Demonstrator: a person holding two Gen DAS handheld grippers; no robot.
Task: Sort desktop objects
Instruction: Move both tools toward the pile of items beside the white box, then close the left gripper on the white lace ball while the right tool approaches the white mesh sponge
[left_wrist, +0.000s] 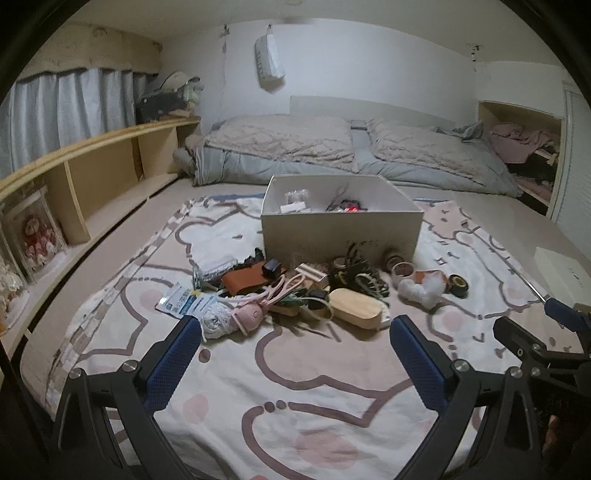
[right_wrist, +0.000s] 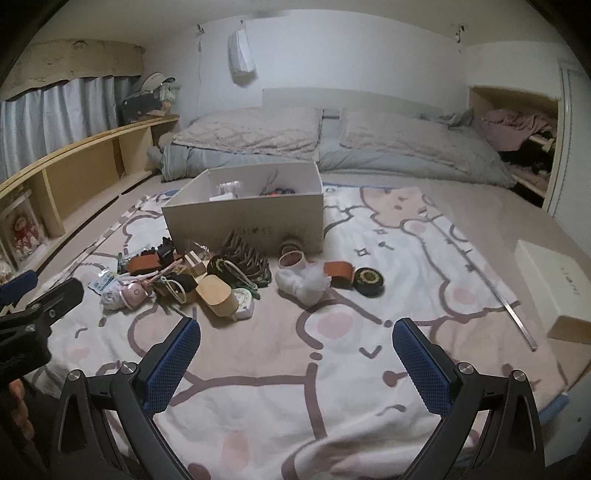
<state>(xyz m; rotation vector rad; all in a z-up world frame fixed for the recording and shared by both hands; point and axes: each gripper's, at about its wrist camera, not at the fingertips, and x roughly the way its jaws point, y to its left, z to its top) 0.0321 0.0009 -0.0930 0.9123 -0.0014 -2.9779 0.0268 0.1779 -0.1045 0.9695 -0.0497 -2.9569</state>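
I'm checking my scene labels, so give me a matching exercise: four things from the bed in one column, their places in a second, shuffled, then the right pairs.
Things:
1. open white box
2. black round tin
3. wooden brush
4. white lid

Places:
A. far right, off the patterned blanket
B. nearest edge of the clutter pile
C. behind the pile, already holding a few things
D. right end of the scattered objects, beside a brown leather band

Pairs: 1-C, 2-D, 3-B, 4-A

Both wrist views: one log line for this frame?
left hand-held gripper open, empty | right hand-held gripper open, empty | clutter pile on blanket | box behind pile, partly filled
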